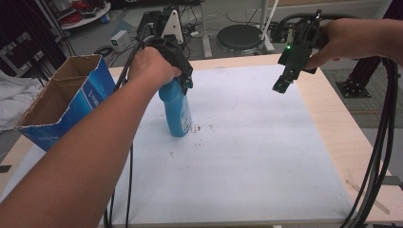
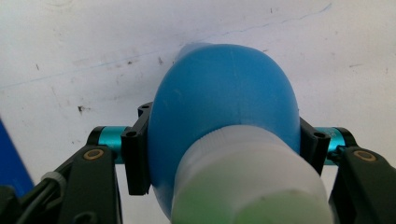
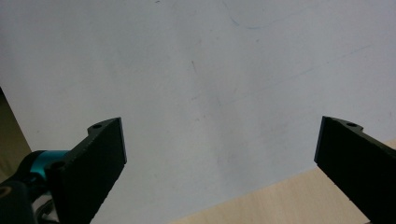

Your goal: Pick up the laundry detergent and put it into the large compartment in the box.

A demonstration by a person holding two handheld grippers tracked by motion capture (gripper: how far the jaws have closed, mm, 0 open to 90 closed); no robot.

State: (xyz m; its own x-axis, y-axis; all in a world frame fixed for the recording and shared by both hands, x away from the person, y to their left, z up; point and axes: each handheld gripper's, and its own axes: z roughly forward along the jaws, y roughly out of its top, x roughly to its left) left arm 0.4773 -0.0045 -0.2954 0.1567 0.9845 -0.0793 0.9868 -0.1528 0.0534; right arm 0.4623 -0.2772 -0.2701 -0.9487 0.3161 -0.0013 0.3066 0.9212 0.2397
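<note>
A blue plastic bottle stands upright on the white mat, left of centre. My left gripper comes down on its upper part and is shut on it. In the left gripper view the black pads press both sides of the blue bottle, whose white neck and pale green cap point at the camera. My right gripper hangs in the air over the mat's far right part. Its jaws stand wide open with nothing between them, above the bare white mat.
An open cardboard box with blue printed sides stands at the table's left edge, close to the left forearm. The wooden table edge runs along the right. Black cables hang down at the right. Floor clutter lies beyond the far edge.
</note>
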